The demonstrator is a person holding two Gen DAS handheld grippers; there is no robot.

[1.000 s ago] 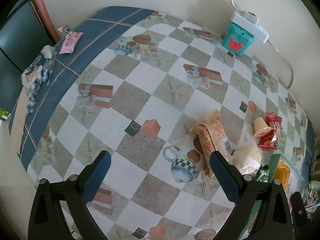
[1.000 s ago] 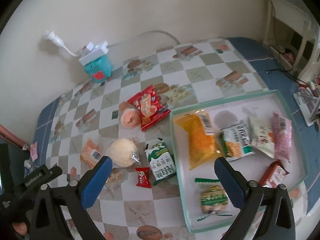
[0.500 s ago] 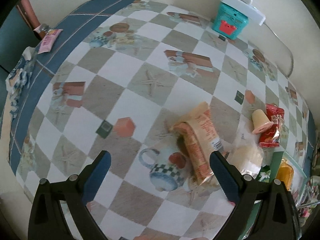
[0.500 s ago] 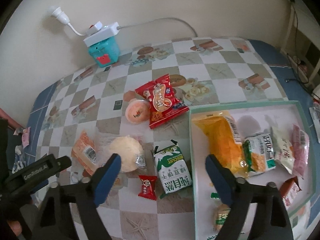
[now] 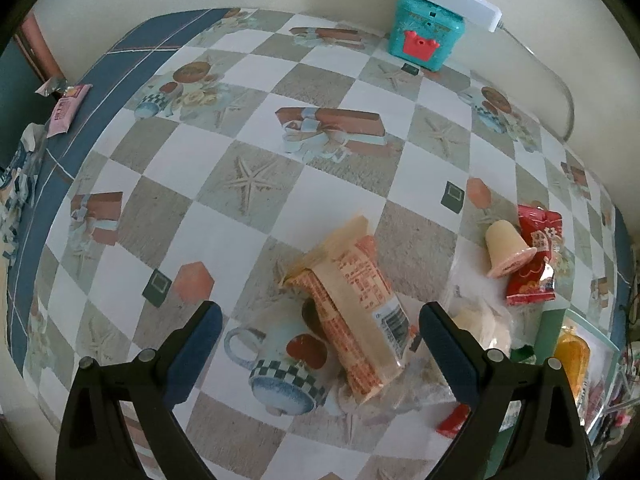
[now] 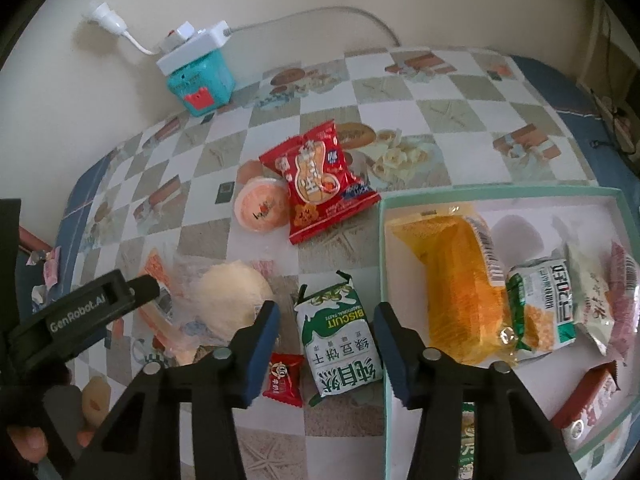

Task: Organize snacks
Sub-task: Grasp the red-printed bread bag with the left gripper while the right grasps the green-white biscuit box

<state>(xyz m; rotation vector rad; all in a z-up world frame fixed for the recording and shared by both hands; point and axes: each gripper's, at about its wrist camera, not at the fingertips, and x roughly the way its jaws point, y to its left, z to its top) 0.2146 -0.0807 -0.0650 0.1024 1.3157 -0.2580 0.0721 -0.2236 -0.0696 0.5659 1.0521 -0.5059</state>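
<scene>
My left gripper (image 5: 318, 354) is open, its fingers either side of an orange wafer packet (image 5: 356, 312) lying on the tablecloth. My right gripper (image 6: 326, 350) is open and straddles a green and white biscuit packet (image 6: 340, 344). Beside it lie a small red candy (image 6: 283, 376), a pale round pastry in clear wrap (image 6: 234, 300), a jelly cup (image 6: 260, 204) and a red snack bag (image 6: 316, 178). The green-rimmed tray (image 6: 382, 240) on the right holds an orange bag (image 6: 456, 276) and several other packets.
A teal box with a white power strip on top (image 5: 426, 30) stands by the wall, its cable running along it. A pink packet (image 5: 64, 110) lies at the table's far left edge. The left gripper's body (image 6: 76, 316) shows in the right wrist view.
Both grippers have come down and forward. The left one closed in on the orange wafer packet, the right one on the green biscuit packet, with its fingers narrower than before.
</scene>
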